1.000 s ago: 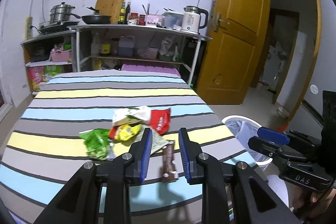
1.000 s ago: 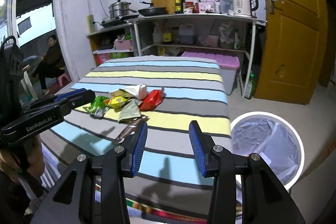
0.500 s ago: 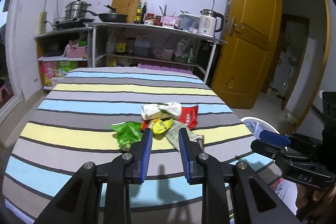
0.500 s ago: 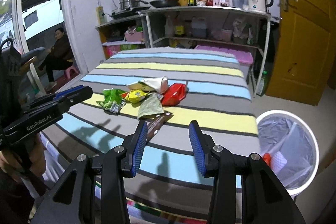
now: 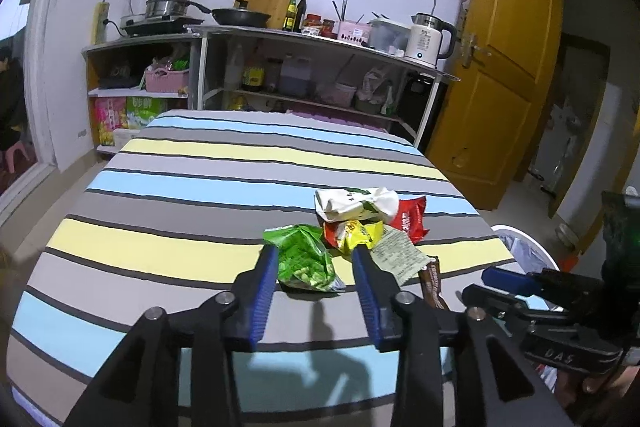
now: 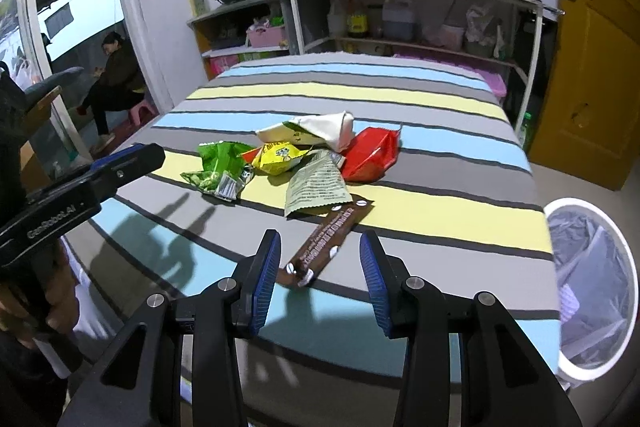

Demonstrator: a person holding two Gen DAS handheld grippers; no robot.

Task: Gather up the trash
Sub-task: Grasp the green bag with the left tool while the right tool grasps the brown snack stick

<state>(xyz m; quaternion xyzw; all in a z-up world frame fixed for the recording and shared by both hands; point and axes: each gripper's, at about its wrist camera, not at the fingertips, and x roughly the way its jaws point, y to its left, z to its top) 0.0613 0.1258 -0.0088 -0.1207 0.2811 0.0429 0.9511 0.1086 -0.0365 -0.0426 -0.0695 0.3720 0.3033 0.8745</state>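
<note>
Left wrist view: the left gripper [image 5: 316,269] has just spread its jaws around the untouched green wrapper [image 5: 304,257] on the striped bed [image 5: 160,187], ready to pinch the first piece of trash.

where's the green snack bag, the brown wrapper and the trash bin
green snack bag [image 5: 304,259], left wrist view, middle of its crinkled front
brown wrapper [image 6: 326,241], right wrist view, middle of the long printed strip
trash bin [image 6: 628,259], right wrist view, its white rim on the far right side
</note>
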